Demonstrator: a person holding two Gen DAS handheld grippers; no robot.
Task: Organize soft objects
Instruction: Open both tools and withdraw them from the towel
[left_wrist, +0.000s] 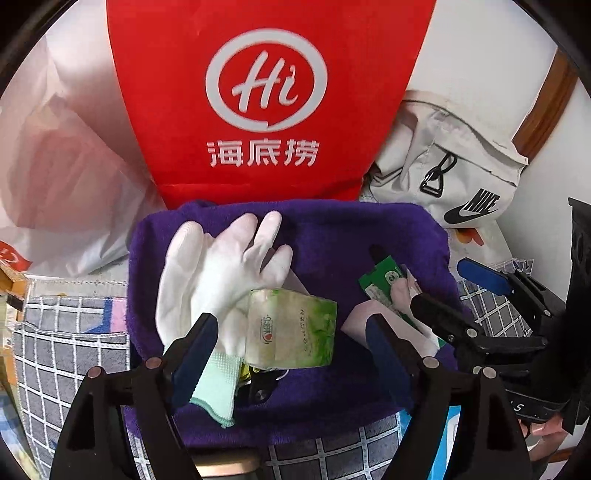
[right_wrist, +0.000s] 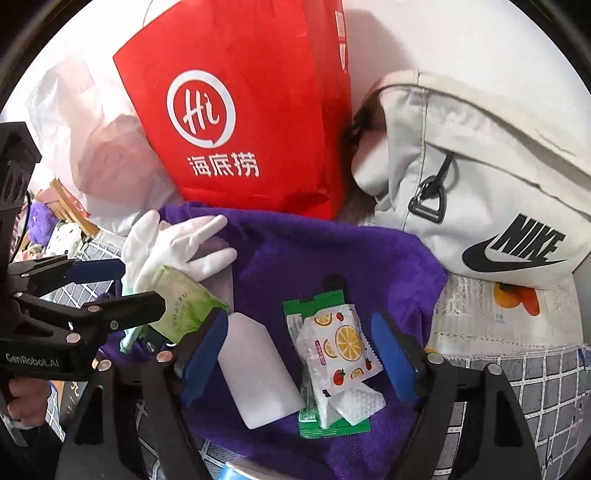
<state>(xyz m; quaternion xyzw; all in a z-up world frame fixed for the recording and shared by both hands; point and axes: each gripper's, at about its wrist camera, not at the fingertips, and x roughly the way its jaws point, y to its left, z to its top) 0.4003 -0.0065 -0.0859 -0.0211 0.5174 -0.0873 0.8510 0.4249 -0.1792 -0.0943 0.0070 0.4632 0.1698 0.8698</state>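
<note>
A purple towel (left_wrist: 332, 236) lies spread out with small items on it. In the left wrist view a white glove (left_wrist: 214, 273) and a green tissue pack (left_wrist: 291, 328) rest on it. My left gripper (left_wrist: 291, 343) hangs open above the pack, pads clear of it. My right gripper (left_wrist: 454, 291) is at the right. In the right wrist view my right gripper (right_wrist: 299, 354) stands open over a white block (right_wrist: 258, 373) and a fruit-printed wipe packet (right_wrist: 340, 347), which lies on a green packet (right_wrist: 306, 424). Neither pad touches them. My left gripper (right_wrist: 114, 286) shows at the left edge.
A red paper bag (left_wrist: 266, 92) stands upright just behind the towel. A white Nike bag (right_wrist: 480, 177) lies at the back right, a white plastic bag (left_wrist: 66, 177) at the back left. A grey checked cloth (left_wrist: 66, 350) covers the surface underneath.
</note>
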